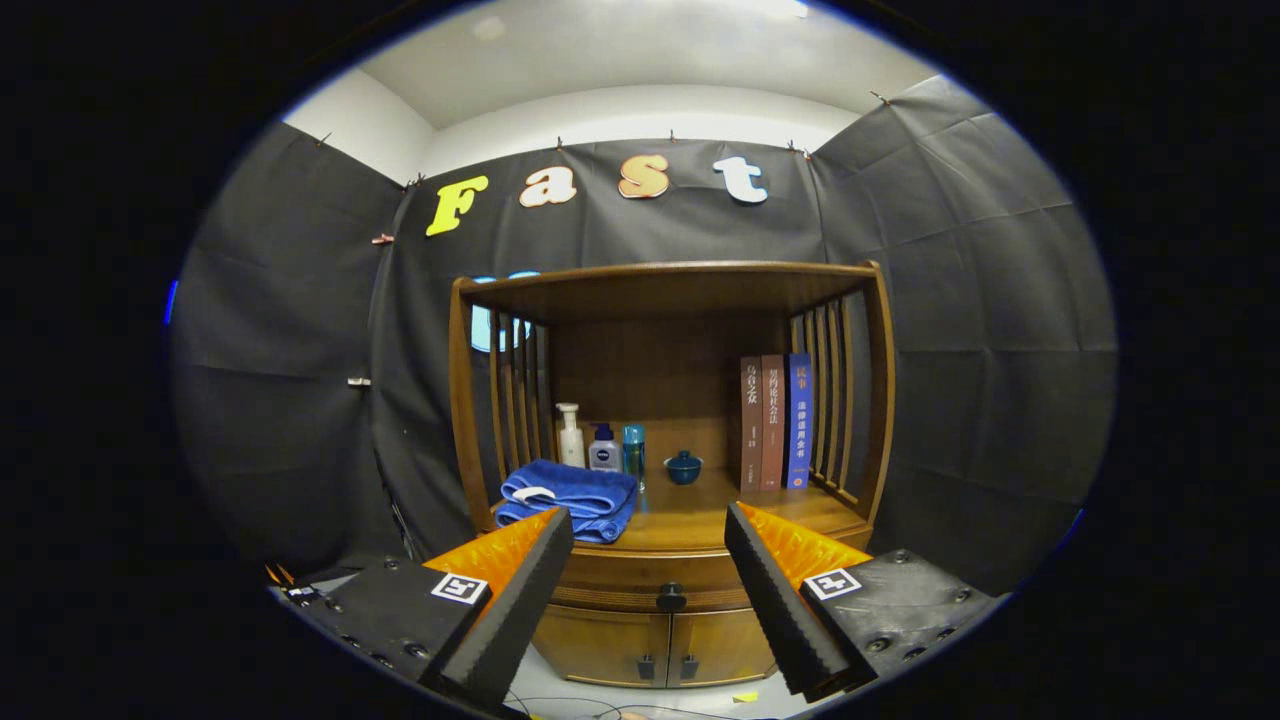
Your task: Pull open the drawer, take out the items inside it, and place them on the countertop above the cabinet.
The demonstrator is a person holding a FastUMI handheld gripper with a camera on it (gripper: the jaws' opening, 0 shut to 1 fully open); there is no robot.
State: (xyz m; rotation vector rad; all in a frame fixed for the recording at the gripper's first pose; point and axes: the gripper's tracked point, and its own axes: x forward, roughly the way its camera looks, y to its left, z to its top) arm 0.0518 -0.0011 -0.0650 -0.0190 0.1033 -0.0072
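Observation:
A wooden cabinet stands ahead with an open shelf on top. Below the countertop runs a shut drawer with a dark round knob. My gripper is open, fingers spread wide, nothing between them. The knob sits just below and beyond the gap between the fingertips, some way off. What lies inside the drawer is hidden.
On the countertop lie a folded blue towel, a white pump bottle, a small white and blue bottle, a teal bottle, a blue lidded bowl and three upright books. Two lower doors sit beneath the drawer.

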